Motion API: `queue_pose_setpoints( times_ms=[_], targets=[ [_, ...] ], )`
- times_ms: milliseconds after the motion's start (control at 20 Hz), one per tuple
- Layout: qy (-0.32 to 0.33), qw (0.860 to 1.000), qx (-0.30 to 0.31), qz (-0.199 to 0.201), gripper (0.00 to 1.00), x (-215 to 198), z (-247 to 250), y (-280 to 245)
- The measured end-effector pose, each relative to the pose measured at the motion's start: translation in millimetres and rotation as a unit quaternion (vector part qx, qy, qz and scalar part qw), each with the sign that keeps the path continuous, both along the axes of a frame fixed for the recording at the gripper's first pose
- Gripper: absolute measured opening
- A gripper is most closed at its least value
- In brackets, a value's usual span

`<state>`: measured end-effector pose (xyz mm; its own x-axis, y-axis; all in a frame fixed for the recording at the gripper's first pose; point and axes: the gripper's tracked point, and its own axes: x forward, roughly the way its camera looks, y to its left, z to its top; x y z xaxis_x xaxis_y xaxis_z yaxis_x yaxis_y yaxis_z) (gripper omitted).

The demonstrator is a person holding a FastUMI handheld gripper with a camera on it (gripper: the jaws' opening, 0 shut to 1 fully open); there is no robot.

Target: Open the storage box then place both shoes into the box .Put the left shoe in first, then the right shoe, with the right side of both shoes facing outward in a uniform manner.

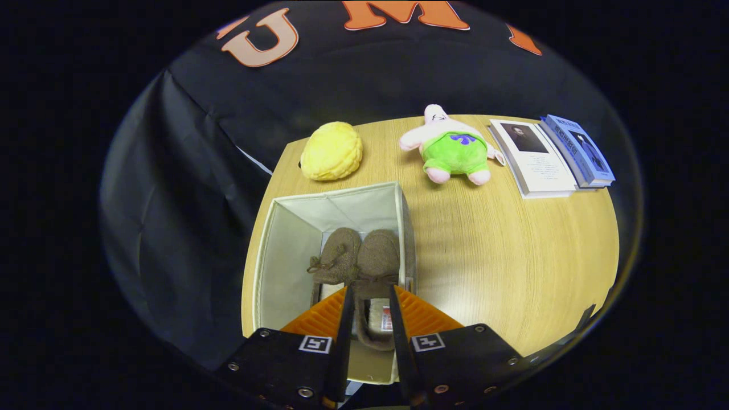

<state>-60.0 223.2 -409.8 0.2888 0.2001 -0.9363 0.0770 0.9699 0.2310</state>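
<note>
Gripper view: you look down into the open storage box [273,267] from over its near edge.
Left shoe [336,256]: on the box floor, just ahead of your left finger, toe pointing away.
Right shoe [377,259]: beside it, touching; its heel runs back between your fingers.
Gripper [369,296]: fingers a shoe-width apart on either side of that heel; I cannot tell if they press it.
Why so: probably you are setting the second shoe down.
Beyond the fingers: yellow cushion [331,151], plush toy [450,147], books [549,156].
</note>
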Motion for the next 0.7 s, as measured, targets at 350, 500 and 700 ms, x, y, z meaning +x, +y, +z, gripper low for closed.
queue_pose_setpoints(
  times_ms=[350, 500, 700],
  targets=[
    [-0.081, 0.997, 0.003, 0.000, 0.61, 23, 47, -46],
    [-0.122, 0.993, 0.001, 0.004, 0.73, 33, 69, -66],
    [-0.193, 0.981, 0.006, 0.007, 0.81, 50, 99, -92]
  ],
)
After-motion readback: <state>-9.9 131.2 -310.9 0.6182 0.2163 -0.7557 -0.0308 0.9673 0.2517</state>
